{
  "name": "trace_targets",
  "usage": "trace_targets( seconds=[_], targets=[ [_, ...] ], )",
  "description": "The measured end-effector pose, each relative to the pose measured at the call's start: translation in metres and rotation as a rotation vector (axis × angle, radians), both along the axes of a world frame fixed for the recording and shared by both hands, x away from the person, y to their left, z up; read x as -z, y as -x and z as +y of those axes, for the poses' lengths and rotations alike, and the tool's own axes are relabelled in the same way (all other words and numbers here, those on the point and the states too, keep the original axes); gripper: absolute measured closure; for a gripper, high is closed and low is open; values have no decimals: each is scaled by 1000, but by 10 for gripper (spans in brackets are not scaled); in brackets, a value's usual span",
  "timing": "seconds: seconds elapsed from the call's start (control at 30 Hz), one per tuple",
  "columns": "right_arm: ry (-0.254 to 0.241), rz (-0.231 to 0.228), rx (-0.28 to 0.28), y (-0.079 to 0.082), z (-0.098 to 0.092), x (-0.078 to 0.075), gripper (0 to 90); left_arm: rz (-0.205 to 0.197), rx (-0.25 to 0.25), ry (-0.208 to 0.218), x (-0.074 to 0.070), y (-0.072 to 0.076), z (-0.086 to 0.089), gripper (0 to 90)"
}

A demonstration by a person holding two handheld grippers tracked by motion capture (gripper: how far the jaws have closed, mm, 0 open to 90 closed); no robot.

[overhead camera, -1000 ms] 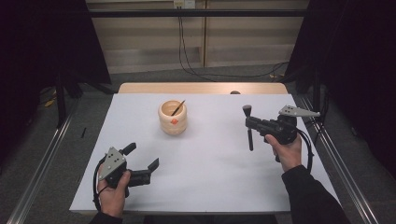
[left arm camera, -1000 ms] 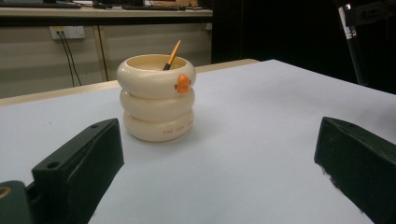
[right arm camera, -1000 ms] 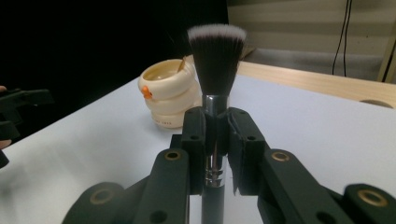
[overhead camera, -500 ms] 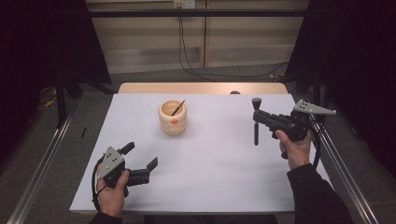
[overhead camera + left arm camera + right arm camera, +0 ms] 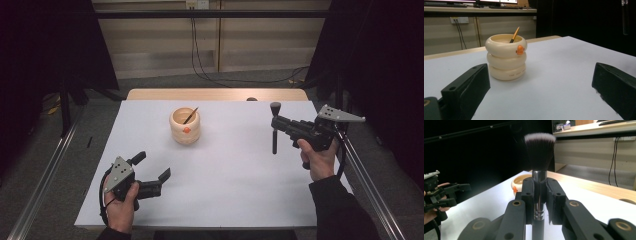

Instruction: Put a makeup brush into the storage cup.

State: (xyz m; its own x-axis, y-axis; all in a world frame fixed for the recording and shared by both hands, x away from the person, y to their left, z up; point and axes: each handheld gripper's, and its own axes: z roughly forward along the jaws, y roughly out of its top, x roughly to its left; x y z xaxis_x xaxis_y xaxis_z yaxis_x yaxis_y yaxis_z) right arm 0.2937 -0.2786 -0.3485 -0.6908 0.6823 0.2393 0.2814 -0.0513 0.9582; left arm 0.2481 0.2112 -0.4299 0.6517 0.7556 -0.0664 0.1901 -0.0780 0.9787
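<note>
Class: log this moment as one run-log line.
right gripper: shut on makeup brush, upright, above table | left gripper: open | cup: holds pencil

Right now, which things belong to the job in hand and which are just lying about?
In the job:
- brush, upright, clamped in the right gripper
- cream pot with a pencil in it
- left gripper, open, low over the white sheet

Lying about:
- wall cables
- dark round thing on the table's far edge

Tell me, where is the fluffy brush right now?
The brush stands upright in the right gripper, above the table's right side in the high view, right of the cream pot.
</note>
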Motion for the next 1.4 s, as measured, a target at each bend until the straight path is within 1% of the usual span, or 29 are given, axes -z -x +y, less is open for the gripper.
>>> trace_targets(
  seconds=[0.1,0.13,0.2,0.23,0.27,0.33,0.4,0.47,0.53,0.57,0.7,0.73,0.9,0.93,0.97,1.0,1.03,1.17,1.27,1.4],
  targets=[
    [-6,-9,-7,1,0,-2,779,-2,3,4,-1,1,-1,12],
    [-11,-1,-9,2,1,-3,779,-2,6,2,-2,1,-2,12],
    [-5,-8,-17,1,3,-2,779,2,2,1,-2,2,-3,12],
    [-13,0,-26,1,5,-1,779,2,-1,11,-2,2,-4,12],
    [-9,1,-29,1,7,-1,779,-5,11,14,-3,1,-4,12],
    [-4,2,-40,1,11,-1,779,-7,15,4,-4,1,-5,12],
    [-1,5,-45,1,14,0,779,-4,16,10,-5,2,-7,12],
    [15,6,-55,1,19,0,779,-6,27,13,-6,3,-8,12],
    [6,7,-63,1,21,1,778,-9,29,11,-7,3,-10,13],
    [7,9,-68,1,23,1,778,-11,39,7,-7,3,-10,13],
    [26,15,-89,0,31,3,778,-9,43,4,-8,2,-14,13],
    [28,13,-93,0,32,3,778,-5,52,7,-8,2,-16,13],
    [23,22,-114,-1,43,5,779,-8,86,-7,-10,0,-26,13],
    [32,21,-123,-2,47,6,779,-12,98,-4,-11,-1,-28,13],
    [40,22,-127,-2,50,7,778,-15,100,-4,-12,-1,-30,13],
    [37,22,-132,-3,52,7,779,-20,108,-3,-13,-2,-32,13],
    [38,23,-137,-4,55,7,779,-14,105,-3,-14,-2,-34,14],
    [49,18,-151,-6,63,7,779,-17,126,-5,-16,-5,-39,17],
    [46,20,-142,-8,67,6,779,-9,134,-7,-16,-8,-44,18],
    [58,15,-155,-9,72,5,779,-14,152,-10,-19,-14,-53,19]
  ],
)
